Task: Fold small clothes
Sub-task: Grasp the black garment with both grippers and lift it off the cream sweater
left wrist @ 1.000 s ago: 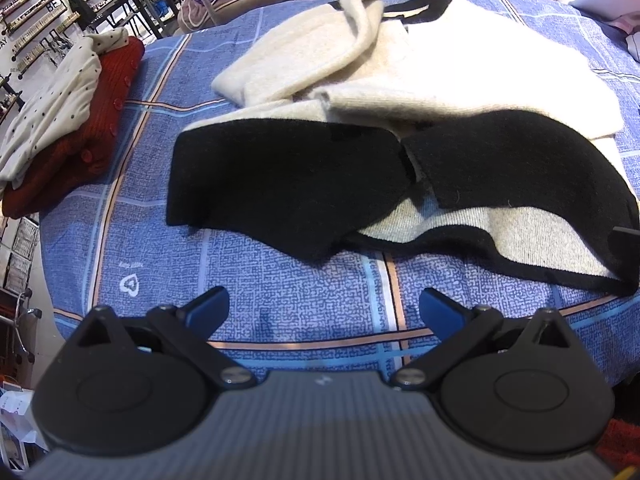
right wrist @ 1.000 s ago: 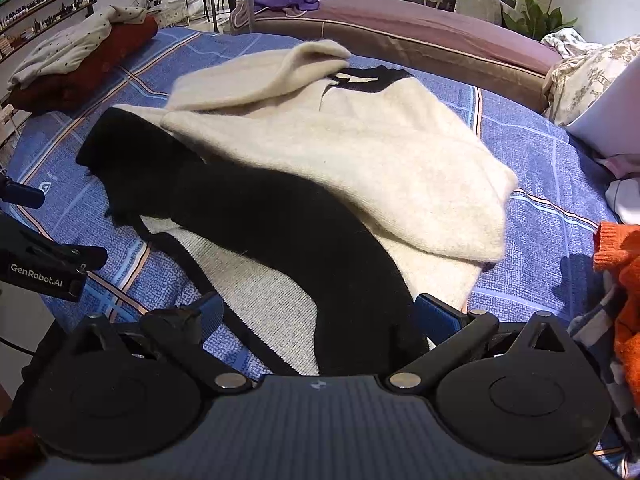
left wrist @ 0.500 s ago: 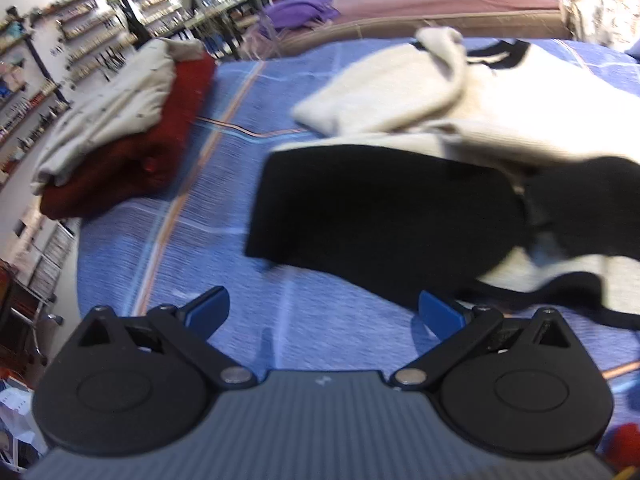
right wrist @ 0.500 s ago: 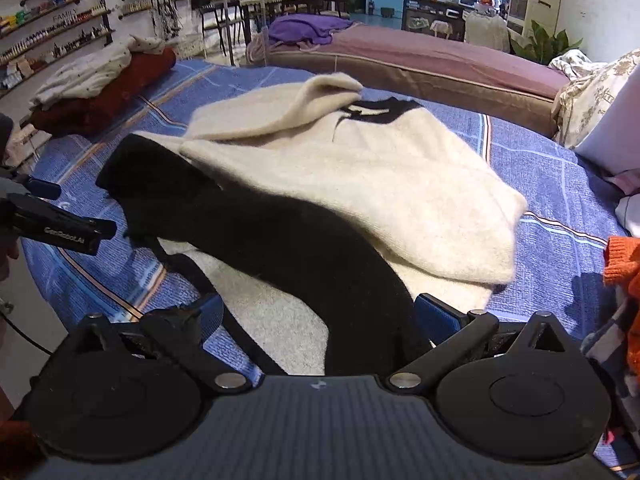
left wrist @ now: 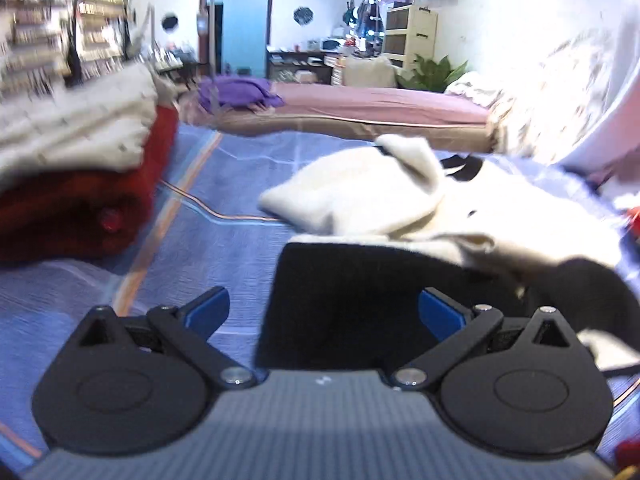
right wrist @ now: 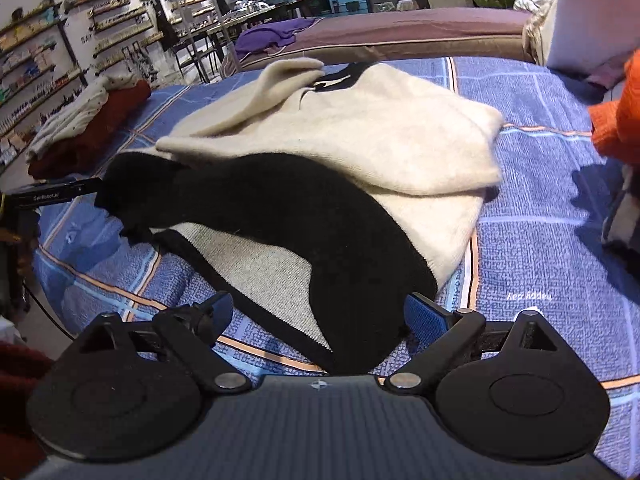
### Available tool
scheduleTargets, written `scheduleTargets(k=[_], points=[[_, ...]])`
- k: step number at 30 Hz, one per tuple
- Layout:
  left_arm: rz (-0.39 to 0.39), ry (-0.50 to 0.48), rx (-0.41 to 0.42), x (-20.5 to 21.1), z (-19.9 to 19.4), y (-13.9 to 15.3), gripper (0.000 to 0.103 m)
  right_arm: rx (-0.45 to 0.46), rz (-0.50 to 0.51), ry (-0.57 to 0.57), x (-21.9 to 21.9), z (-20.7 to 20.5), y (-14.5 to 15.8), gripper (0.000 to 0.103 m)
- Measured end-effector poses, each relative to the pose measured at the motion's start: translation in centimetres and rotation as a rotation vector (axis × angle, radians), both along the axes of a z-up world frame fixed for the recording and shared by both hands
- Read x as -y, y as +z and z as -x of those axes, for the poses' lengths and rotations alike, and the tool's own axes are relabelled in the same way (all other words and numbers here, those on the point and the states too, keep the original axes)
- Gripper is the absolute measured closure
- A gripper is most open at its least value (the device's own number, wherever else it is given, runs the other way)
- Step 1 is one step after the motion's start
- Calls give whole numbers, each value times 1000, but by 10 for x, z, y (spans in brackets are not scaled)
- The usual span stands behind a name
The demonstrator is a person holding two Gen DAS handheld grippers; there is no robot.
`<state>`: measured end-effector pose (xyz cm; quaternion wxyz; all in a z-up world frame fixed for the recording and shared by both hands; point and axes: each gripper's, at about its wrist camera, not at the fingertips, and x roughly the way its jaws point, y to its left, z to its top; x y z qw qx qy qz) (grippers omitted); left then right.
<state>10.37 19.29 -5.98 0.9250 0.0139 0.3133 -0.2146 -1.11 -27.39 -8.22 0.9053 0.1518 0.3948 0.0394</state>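
Left tool has dropped low, jaws straddling black sleeve.

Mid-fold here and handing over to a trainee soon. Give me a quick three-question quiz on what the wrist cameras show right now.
1. True or false: the left gripper is clamped on the black hem of the cream sweater.
2. In the right wrist view, which folded garment lies on top of the side stack: A) the red knit, B) the dotted cream knit, C) a purple one?
3. Fill in: the right gripper has its jaws ____.

Key
1. False: its jaws stand open either side of the hem's corner.
2. B.
3. Open, with the black band between the fingers, nothing gripped.
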Motion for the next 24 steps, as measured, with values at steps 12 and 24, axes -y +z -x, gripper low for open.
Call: scheduleTargets(k=[12,24], points=[[-94,-130,-161,29,-63,-56,54,-79,-194,-133,32,-7,-40,0],[36,-218,-212,40,-33,-34,93,-38,-461,-113,26,-20,-61,81]])
